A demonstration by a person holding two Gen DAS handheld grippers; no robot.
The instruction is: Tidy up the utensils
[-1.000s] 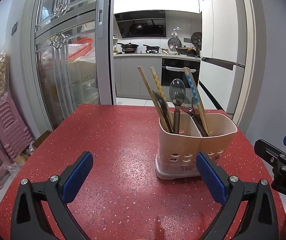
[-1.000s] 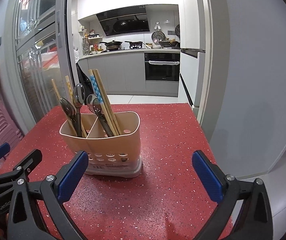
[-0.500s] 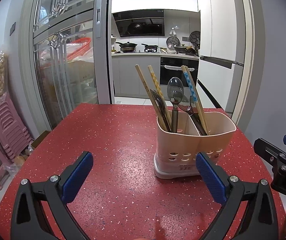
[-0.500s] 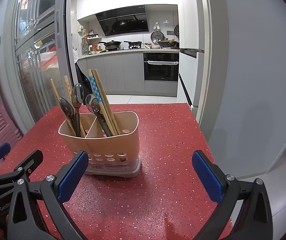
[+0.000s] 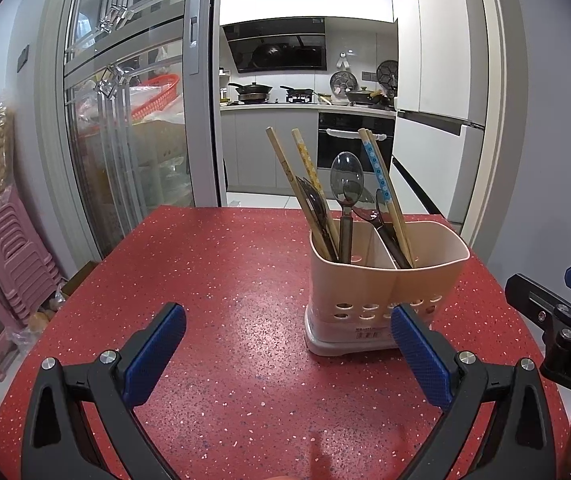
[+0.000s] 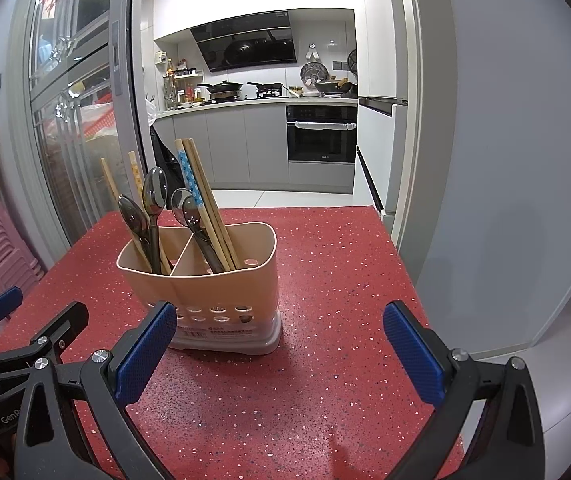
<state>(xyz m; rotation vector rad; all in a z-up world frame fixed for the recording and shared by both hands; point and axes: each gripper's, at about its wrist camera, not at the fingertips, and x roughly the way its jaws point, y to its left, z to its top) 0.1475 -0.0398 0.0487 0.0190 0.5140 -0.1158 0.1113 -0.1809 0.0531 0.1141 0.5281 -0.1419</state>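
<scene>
Blue rubber pads line the left gripper point(image 5: 288, 351), whose two fingers are spread wide over bare tabletop with nothing between them; its right-hand pad point(image 5: 420, 361) overlaps the lower front corner of the holder in the wrist view, though whether it touches cannot be told. Off to that gripper's right, the black frame of the right gripper point(image 6: 280, 350) pokes into view, and its fingers are likewise spread wide and empty, its left pad point(image 6: 145, 354) sitting just in front of the holder's base. Both tools hover low over a red speckled table point(image 5: 213, 280). Just ahead of the left gripper and slightly right of its centre, and ahead-left of the right gripper, stands the beige utensil holder point(image 5: 385, 288), upright, with a row of round holes near its bottom and a divider splitting it into two compartments. From the left wrist view, the left compartment holds two wooden chopsticks point(image 5: 285, 176) leaning left and dark translucent spoons point(image 5: 346, 184), one standing bowl-up; the right compartment holds another pair of chopsticks point(image 5: 379, 184), one blue-patterned, and more dark spoons point(image 6: 189, 210) leaning against them. Beyond the table's far edge, a glass sliding door point(image 5: 125, 120) sits ahead-left, pink stacked stools point(image 5: 9, 248) lie farther left, and a kitchen with an oven point(image 6: 321, 134) lies straight ahead.
</scene>
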